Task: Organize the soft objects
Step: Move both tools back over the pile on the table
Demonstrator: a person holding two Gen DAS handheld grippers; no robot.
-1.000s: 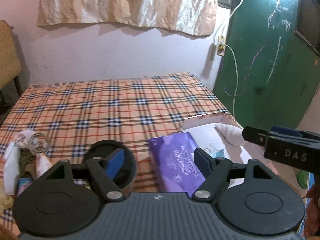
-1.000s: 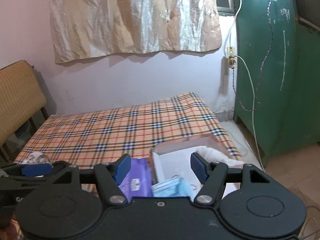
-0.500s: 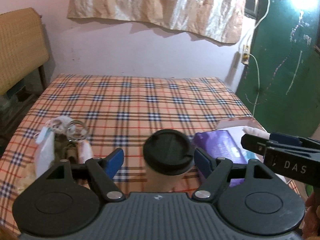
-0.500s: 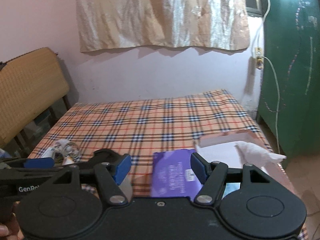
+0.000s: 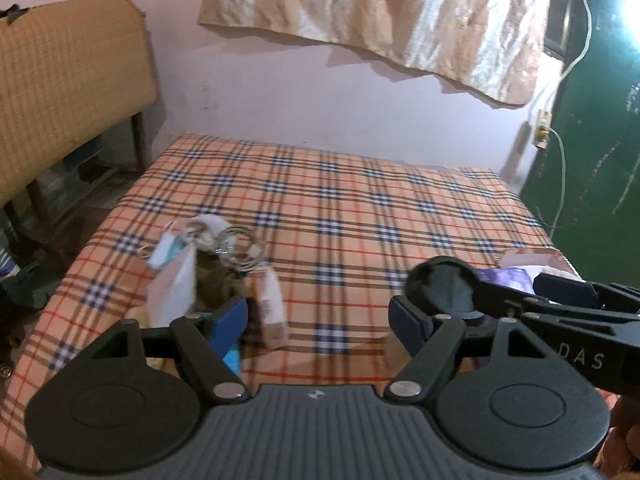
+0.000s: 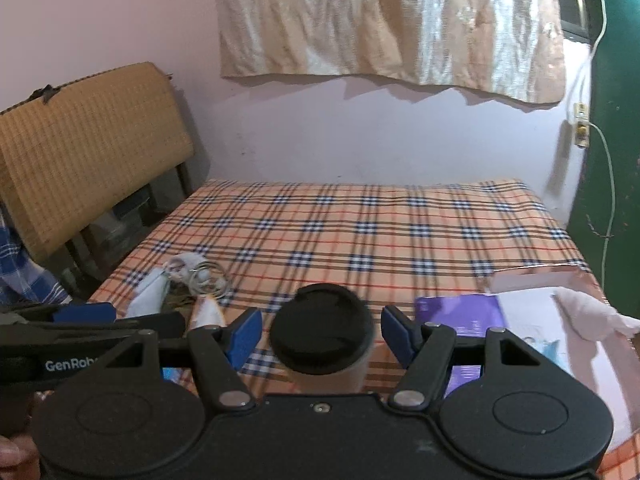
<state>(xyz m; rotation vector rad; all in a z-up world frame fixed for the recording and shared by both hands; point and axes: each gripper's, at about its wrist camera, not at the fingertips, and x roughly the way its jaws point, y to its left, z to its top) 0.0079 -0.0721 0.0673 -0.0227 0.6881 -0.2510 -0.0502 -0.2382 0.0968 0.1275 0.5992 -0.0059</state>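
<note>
A pile of small soft items (image 5: 208, 272) (white pouches, coiled cables, a face mask) lies on the plaid bed at the near left, also in the right wrist view (image 6: 188, 284). My left gripper (image 5: 316, 316) stands open just in front of that pile, nothing between its blue pads. A paper cup with a black lid (image 6: 322, 336) stands between the pads of my right gripper (image 6: 320, 334), which is open and not touching it. A purple packet (image 6: 460, 316), a white box (image 6: 532, 312) and a white cloth (image 6: 592, 316) lie at the near right.
The plaid bed (image 6: 360, 232) runs back to a pink wall. A woven chair back (image 6: 80, 152) stands at the left, a green door (image 5: 592, 160) with a cable at the right. The right gripper's arm (image 5: 560, 312) crosses the left wrist view at the right.
Both grippers have swung leftward across the bed: the pile moved from the left edge toward the middle of the left wrist view, and the cup came between the right gripper's pads. Neither jaw's opening changed.
</note>
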